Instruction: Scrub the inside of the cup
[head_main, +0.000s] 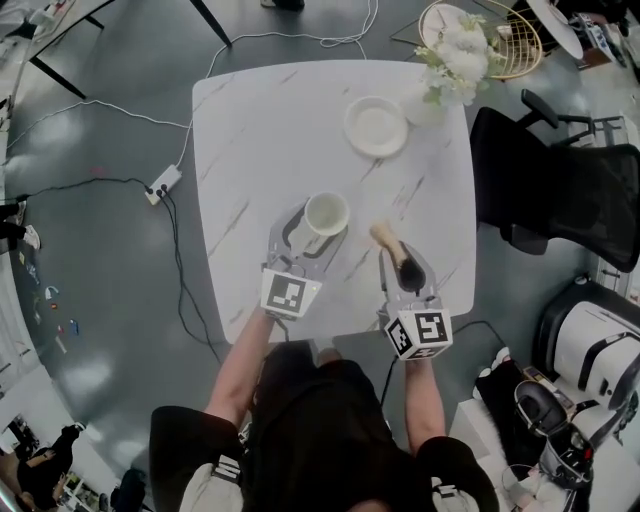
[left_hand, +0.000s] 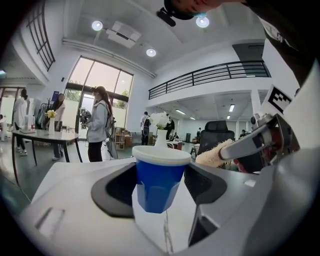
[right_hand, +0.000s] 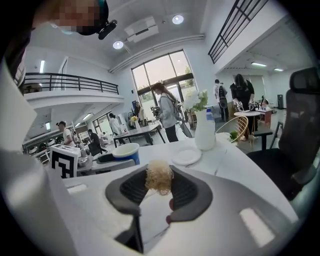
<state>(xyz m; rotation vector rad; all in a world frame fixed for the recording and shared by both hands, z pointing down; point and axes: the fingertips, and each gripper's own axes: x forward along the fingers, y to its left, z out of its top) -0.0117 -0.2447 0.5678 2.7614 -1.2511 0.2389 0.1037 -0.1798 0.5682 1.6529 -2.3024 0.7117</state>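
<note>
A blue cup (left_hand: 160, 182) with a white rim and a white inside (head_main: 326, 214) stands upright between the jaws of my left gripper (head_main: 318, 226), whose dark pads (left_hand: 120, 187) press on its sides. In the right gripper view the cup (right_hand: 126, 151) shows at the left. My right gripper (head_main: 400, 262) is shut on the black handle of a scrubbing brush (head_main: 406, 268). The brush's tan bristle head (right_hand: 159, 178) sticks out past the jaws. It sits just right of the cup and outside it (left_hand: 214, 154).
On the white marble table (head_main: 260, 130), a white plate (head_main: 377, 126) lies at the back and a white vase with flowers (head_main: 445, 60) stands at the far right corner. A black office chair (head_main: 560, 190) stands at the table's right. Cables and a power strip (head_main: 163, 183) lie on the floor at the left.
</note>
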